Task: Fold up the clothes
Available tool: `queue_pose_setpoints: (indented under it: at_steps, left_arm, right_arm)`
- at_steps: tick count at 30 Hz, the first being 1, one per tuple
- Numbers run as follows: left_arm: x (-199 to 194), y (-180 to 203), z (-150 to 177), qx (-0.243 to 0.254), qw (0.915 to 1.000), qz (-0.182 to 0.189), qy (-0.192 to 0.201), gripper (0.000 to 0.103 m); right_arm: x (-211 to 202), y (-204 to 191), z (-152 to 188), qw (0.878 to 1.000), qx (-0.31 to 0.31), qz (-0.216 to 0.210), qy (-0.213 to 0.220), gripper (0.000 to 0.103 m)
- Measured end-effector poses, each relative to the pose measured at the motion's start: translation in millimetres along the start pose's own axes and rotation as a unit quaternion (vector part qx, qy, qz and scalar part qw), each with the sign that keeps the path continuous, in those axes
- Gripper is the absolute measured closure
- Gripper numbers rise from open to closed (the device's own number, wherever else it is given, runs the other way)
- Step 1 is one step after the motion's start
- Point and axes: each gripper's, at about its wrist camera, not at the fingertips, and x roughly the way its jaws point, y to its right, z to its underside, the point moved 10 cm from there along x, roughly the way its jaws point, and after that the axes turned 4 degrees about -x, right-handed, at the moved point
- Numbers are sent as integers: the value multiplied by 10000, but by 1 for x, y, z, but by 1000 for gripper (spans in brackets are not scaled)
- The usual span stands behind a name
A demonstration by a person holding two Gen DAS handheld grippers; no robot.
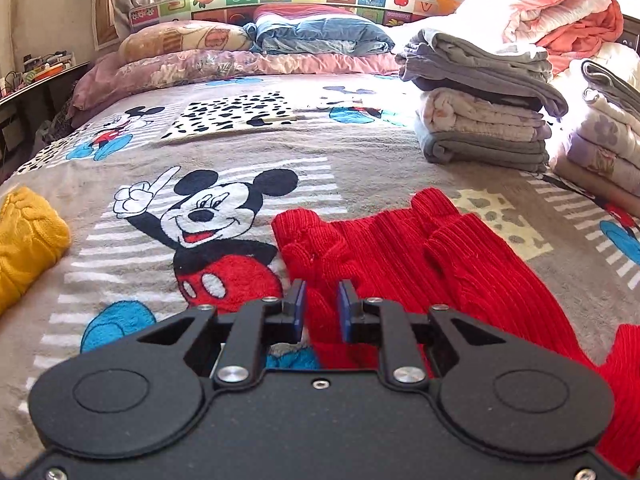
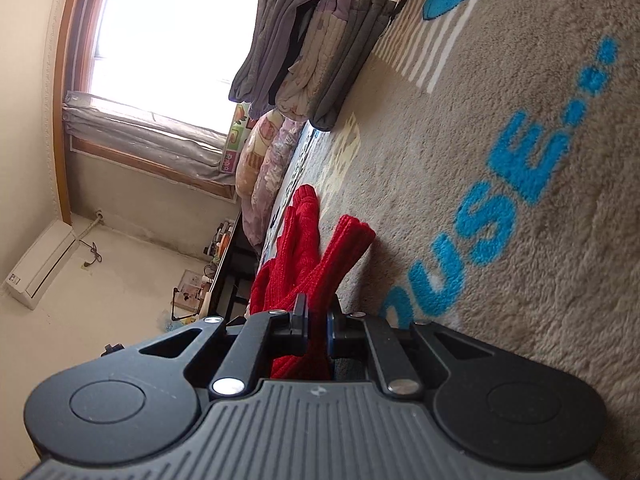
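A bed [image 1: 360, 168] fills the room under a bright window [image 2: 160, 40], covered by a grey fleece blanket printed with Mickey Mouse figures [image 1: 216, 232] and blue lettering [image 2: 500, 216]. Pillows [image 1: 180, 40] and a folded blue quilt [image 1: 320, 34] lie along the headboard, and a stack of folded grey and pale bedding [image 1: 480, 100] stands on the right part of the bed, with a pink-orange quilt [image 1: 568, 16] behind it. A yellow knitted garment [image 1: 28, 236] lies at the left edge of the blanket, well apart from the rest.

The task's thing, a red ribbed knit sweater [image 1: 400, 248], lies spread on the blanket just ahead of and to the right of the left hand-held gripper [image 1: 322, 300]. This hand-held gripper hovers over the sweater's near left edge; its blue pads [image 1: 301, 304] stand a narrow gap apart, with red knit showing in the gap, but I cannot tell whether they press on the cloth.

In the right wrist view, which is rolled so that the bed runs up the right side of the picture, the right hand-held gripper [image 2: 318, 312] has its pads pressed together on a fold of the red sweater [image 2: 304, 248]. The knit rises from between the pads and stretches away from them along the blanket, its two tube-like ends pointing toward the pillows.
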Motion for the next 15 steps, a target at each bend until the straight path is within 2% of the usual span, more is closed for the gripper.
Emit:
queue_pose_setpoints:
  at_steps: [3, 5, 8, 9, 11, 12, 15]
  left_arm:
    - [26, 9, 11, 282, 9988, 189, -346, 87]
    - [26, 11, 11, 371, 9985, 217, -342, 87]
    - [12, 9, -5, 110, 9992, 324, -211, 85]
    - [11, 11, -9, 127, 9993, 289, -198, 84]
    - [13, 16, -16, 236, 9994, 162, -195, 69]
    - [16, 21, -19, 395, 9990, 52, -217, 65]
    - [32, 34, -19, 978, 9940, -238, -419, 62]
  right_arm:
    - [1, -1, 1, 10000, -81, 13, -3, 93]
    - [2, 0, 1, 10000, -82, 6, -1, 94]
    - [3, 1, 1, 10000, -60, -26, 16, 95]
    - [4, 1, 1, 10000, -57, -34, 21, 95]
    - [4, 2, 1, 10000, -81, -33, 28, 96]
    - [4, 2, 1, 9999, -97, -29, 30, 96]
    - [5, 2, 1, 9999, -125, -20, 27, 97]
